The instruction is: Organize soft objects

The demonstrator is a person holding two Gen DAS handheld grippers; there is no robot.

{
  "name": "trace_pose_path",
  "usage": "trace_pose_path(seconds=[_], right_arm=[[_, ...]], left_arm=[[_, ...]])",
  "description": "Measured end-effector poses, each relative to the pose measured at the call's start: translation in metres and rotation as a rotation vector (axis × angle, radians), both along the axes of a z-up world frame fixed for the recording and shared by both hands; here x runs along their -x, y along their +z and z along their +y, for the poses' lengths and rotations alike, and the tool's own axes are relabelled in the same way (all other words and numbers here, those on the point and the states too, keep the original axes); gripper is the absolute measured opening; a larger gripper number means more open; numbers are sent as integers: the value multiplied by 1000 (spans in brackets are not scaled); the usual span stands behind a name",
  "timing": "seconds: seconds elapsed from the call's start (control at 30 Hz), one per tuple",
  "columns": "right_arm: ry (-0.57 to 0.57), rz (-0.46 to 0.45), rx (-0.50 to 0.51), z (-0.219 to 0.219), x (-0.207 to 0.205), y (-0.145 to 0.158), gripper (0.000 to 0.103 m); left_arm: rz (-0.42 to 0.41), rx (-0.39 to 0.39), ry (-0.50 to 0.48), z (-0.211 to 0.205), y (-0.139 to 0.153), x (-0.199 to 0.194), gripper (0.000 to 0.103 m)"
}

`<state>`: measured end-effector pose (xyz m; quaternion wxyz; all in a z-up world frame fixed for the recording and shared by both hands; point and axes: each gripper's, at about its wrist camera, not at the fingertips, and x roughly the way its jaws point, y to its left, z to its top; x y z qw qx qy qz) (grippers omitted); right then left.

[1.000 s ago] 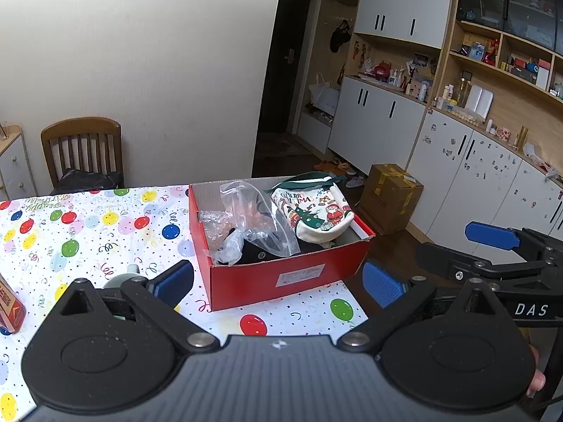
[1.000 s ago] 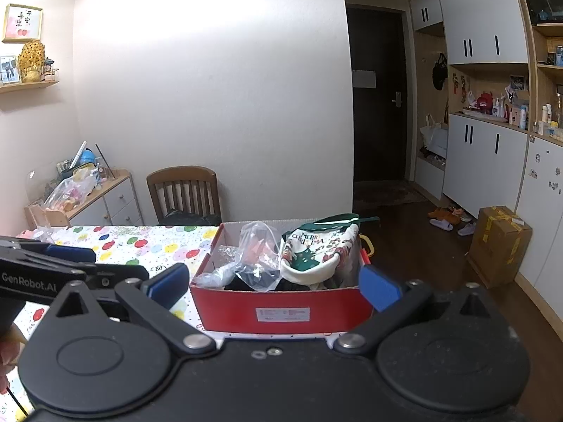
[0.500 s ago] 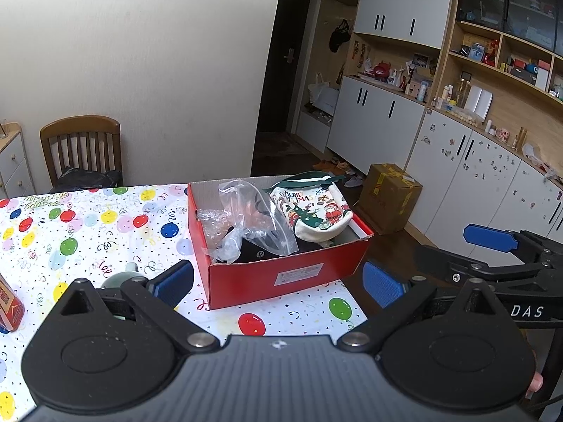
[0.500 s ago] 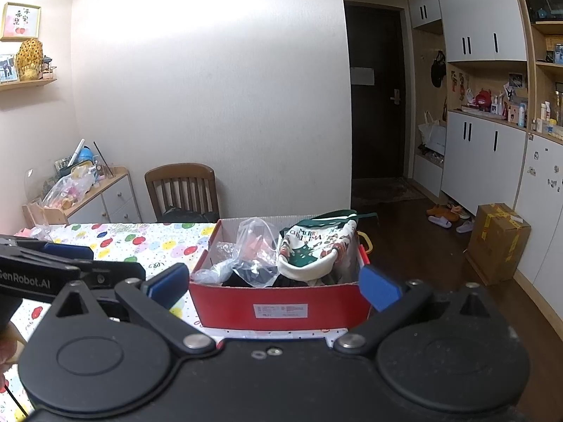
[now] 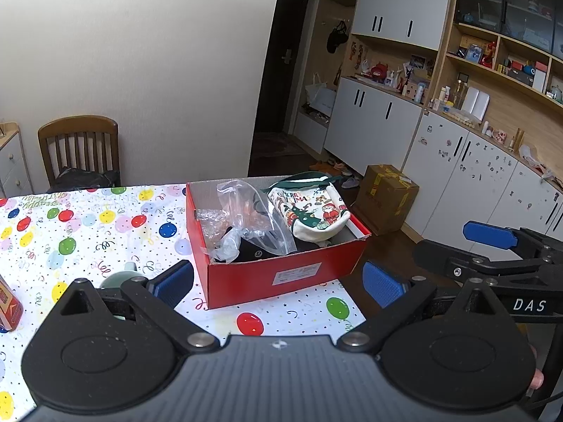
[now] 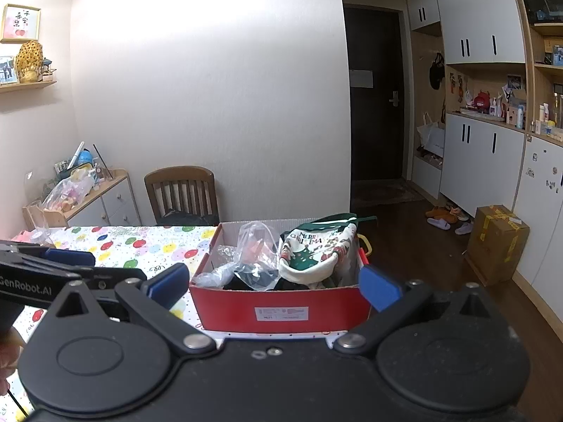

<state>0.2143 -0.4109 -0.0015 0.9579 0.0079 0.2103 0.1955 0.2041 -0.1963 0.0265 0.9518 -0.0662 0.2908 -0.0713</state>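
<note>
A plain white wall backs a dining table (image 5: 88, 232) spread with a balloon-and-confetti patterned cloth, with a wooden chair (image 5: 79, 149) pushed in at its far edge and white cabinets (image 5: 383, 116) lining the room's right side. Near the table's right end sits an open red shoebox (image 5: 281, 274), its labelled short side facing the cameras. Inside it lie a crumpled clear plastic bag (image 5: 250, 218), some dark fabric beneath that, and a cream-and-green Christmas stocking (image 5: 309, 211) leaning against the box's right wall, its green loop hanging over the rim. A pale green cup (image 5: 121, 276) stands on the cloth just left of the box, partly hidden behind the left gripper (image 5: 278, 281). That gripper hovers in front of the box with its blue-padded fingers spread wide and nothing between them. The right gripper (image 6: 274, 285) is likewise held before the box's label side, fingers wide apart and empty; in the left wrist view it shows off the table's right edge. A taped cardboard carton (image 5: 385, 197) rests on the dark floor by the cabinets.
</note>
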Motion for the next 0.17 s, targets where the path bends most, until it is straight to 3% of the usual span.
trace_pose_path(seconds=[0.17], right_arm=[[1,4,0,3,1,0,103]], left_arm=[[-1,-7,0,4,1,3,103]])
